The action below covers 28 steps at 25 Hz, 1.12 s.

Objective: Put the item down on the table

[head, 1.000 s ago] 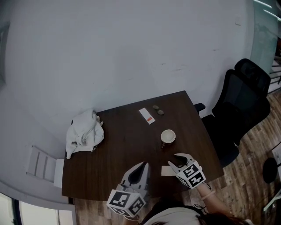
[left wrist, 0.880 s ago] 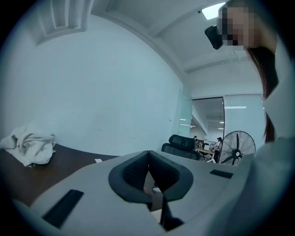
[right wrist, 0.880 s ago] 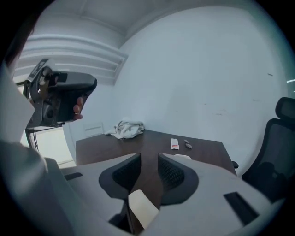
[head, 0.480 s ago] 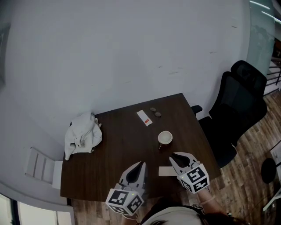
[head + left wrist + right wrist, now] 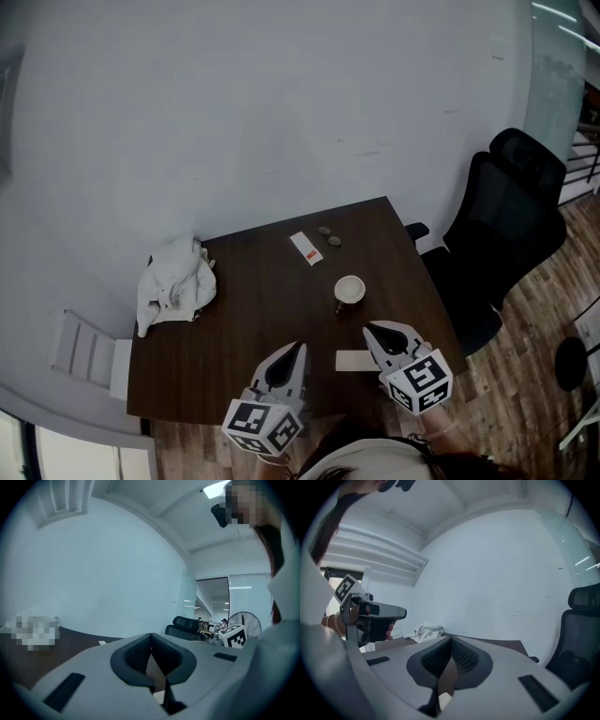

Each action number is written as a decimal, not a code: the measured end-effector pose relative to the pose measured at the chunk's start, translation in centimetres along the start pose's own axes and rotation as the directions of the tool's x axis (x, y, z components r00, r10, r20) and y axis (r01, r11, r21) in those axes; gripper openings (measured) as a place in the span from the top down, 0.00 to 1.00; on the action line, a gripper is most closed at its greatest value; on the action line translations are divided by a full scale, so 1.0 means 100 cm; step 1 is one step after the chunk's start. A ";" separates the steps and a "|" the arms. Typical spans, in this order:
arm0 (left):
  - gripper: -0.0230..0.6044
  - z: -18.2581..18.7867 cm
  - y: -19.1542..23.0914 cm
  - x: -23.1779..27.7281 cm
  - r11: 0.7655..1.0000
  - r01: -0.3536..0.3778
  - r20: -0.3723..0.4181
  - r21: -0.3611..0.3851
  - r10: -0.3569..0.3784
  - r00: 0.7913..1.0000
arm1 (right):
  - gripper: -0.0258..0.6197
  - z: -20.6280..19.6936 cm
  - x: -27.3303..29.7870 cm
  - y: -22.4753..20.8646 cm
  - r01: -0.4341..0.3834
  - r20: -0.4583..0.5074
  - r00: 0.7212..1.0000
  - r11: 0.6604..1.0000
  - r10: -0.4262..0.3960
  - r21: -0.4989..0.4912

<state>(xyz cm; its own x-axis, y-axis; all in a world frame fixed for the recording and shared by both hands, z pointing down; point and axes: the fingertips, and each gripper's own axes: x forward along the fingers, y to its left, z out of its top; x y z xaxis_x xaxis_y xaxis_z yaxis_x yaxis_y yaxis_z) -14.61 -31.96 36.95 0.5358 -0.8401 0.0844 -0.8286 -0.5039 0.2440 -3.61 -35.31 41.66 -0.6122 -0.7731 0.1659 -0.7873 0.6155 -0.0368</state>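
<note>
A pale flat card [image 5: 352, 360] lies on the dark wooden table [image 5: 244, 319] near its front edge. My right gripper [image 5: 368, 327] hovers just to the right of the card, jaws shut with nothing between them; in the right gripper view [image 5: 451, 637] its pads meet at the tip. My left gripper [image 5: 298, 346] is held over the front of the table left of the card, and in the left gripper view [image 5: 151, 634] its jaws also close together, empty.
A white cup [image 5: 350, 290] stands beyond the card. Farther back lie a white packet with a red mark [image 5: 306, 247] and two small round pieces [image 5: 328, 235]. A crumpled white cloth [image 5: 173, 286] sits at the left edge. A black office chair [image 5: 511, 216] stands to the right.
The right gripper's jaws have closed and it has drawn slightly back from the card, which stays flat on the table. The left gripper has barely moved.
</note>
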 end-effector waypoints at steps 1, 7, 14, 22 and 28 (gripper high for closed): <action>0.93 0.000 -0.001 -0.001 1.000 -0.003 -0.003 -0.001 0.003 1.000 | 0.94 0.002 -0.002 0.000 -0.001 0.006 1.000 1.000 0.001 0.001; 0.93 0.000 -0.004 -0.003 1.000 -0.004 -0.007 0.000 0.004 1.000 | 0.95 0.013 -0.015 -0.004 0.011 0.046 0.999 0.999 -0.013 0.034; 0.93 -0.002 -0.012 -0.001 1.000 0.002 -0.006 0.005 -0.002 1.000 | 0.95 0.020 -0.023 -0.006 0.037 0.088 0.995 0.999 -0.039 0.028; 0.93 -0.004 -0.020 -0.006 1.000 0.008 -0.002 0.011 -0.008 1.000 | 0.95 0.023 -0.031 -0.005 0.042 0.101 0.994 0.999 -0.044 0.024; 0.93 -0.003 -0.026 -0.008 1.000 0.003 -0.013 0.008 -0.003 1.000 | 0.95 0.024 -0.034 -0.003 0.042 0.107 0.993 0.999 -0.044 0.023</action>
<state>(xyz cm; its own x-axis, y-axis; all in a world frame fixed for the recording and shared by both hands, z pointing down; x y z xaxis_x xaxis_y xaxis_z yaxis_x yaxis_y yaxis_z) -12.86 -29.90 36.57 0.5402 -0.8361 0.0958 -0.8282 -0.5080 0.2366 -1.46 -33.18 38.75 -0.5811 -0.8116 0.0605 -0.8138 0.5788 -0.0527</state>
